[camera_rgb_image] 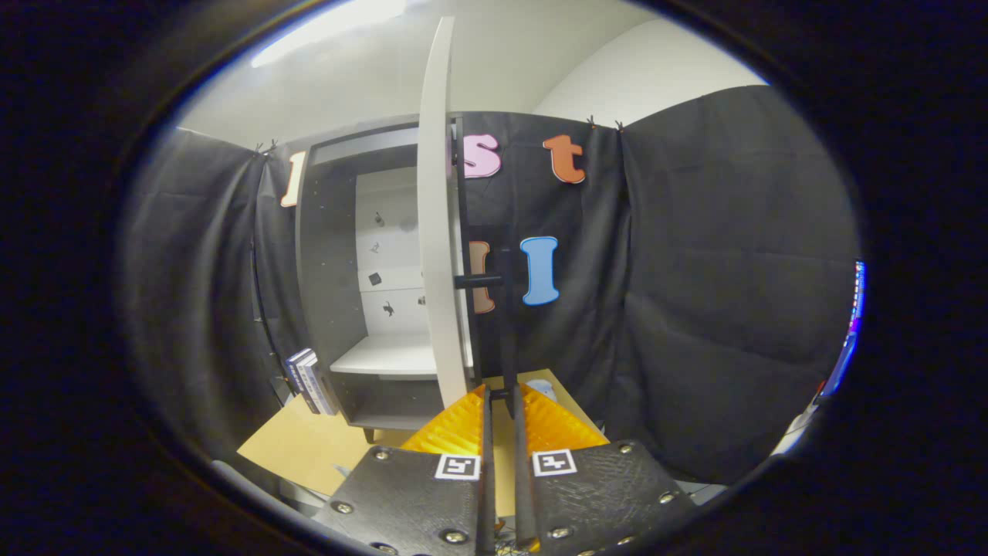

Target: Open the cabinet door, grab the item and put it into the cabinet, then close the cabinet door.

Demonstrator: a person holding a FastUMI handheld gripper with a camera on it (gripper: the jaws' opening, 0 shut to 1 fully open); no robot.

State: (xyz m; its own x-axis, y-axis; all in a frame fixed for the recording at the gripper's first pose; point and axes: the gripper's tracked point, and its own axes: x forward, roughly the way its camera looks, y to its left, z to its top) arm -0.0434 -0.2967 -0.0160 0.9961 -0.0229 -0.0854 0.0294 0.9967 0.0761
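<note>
The tongs (pixel 500 401) are nearly closed, their fingers set either side of a thin black vertical handle bar (pixel 505 340) on the tall grey cabinet door (pixel 440 232); whether both press on it is hard to tell. The door stands edge-on just ahead, swung open, with its long axis upright. Left of it lies the open grey cabinet (pixel 340 255) with a pale shelf (pixel 382 357). The item is probably the small stack of books (pixel 309 380), left of the cabinet on the tan desk (pixel 301 448).
</note>
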